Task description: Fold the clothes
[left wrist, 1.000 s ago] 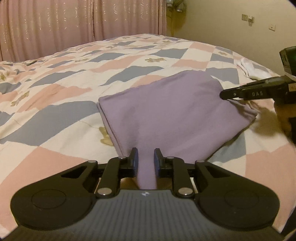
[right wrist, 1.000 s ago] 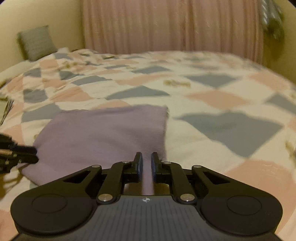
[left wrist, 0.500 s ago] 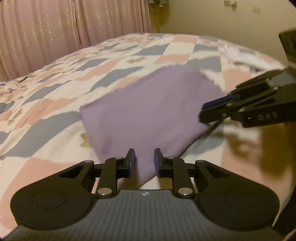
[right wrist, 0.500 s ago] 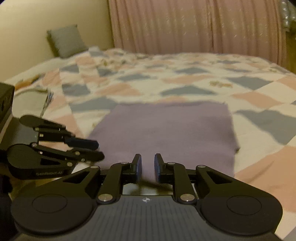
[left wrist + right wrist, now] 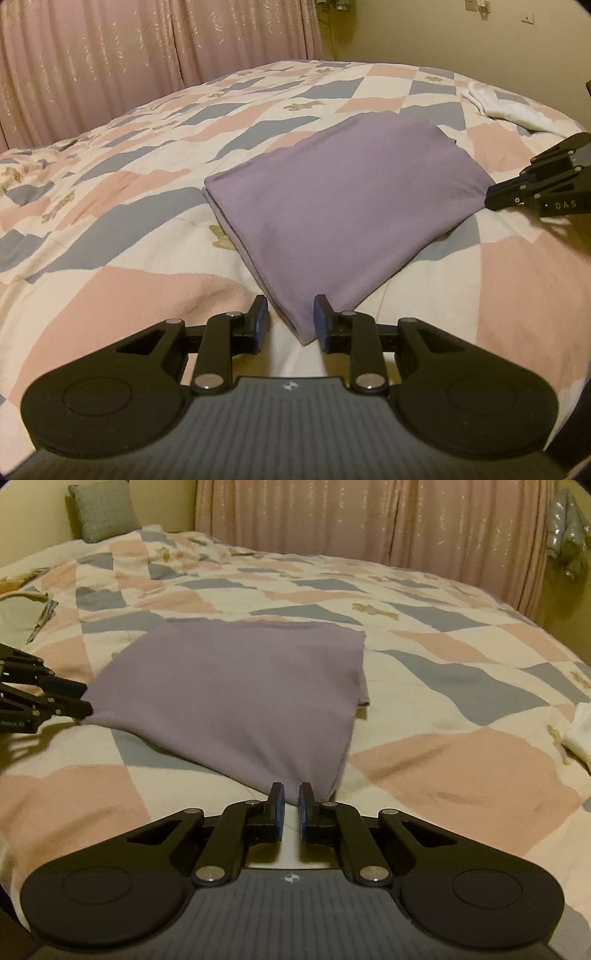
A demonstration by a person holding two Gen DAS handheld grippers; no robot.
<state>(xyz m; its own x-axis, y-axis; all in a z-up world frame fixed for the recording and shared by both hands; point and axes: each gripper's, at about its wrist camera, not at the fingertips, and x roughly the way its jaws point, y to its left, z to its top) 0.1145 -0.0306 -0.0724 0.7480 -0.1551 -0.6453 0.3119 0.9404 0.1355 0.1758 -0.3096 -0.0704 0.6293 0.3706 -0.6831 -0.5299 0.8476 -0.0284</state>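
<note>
A purple garment (image 5: 343,206) lies folded into a flat rectangle on the patchwork quilt (image 5: 110,221). My left gripper (image 5: 289,319) is open, its blue pads either side of the garment's near corner, which rests on the bed. In the right wrist view the same garment (image 5: 243,701) ends just in front of my right gripper (image 5: 291,803), which is open by a narrow gap with pale bedding showing between the pads. Each gripper shows in the other's view at a cloth corner: the right gripper (image 5: 491,194) and the left gripper (image 5: 79,701).
The quilt (image 5: 461,686) covers a wide bed. White cloth (image 5: 513,110) lies near the far right edge, seen again as a white piece (image 5: 580,734). A grey cushion (image 5: 101,511) and pale folded items (image 5: 22,616) sit at the left. Pink curtains (image 5: 147,55) hang behind.
Both grippers held the purple garment's corners a second ago. Now it lies flat on the bed, the left jaws have widened, and the cloth is out of the right pads.
</note>
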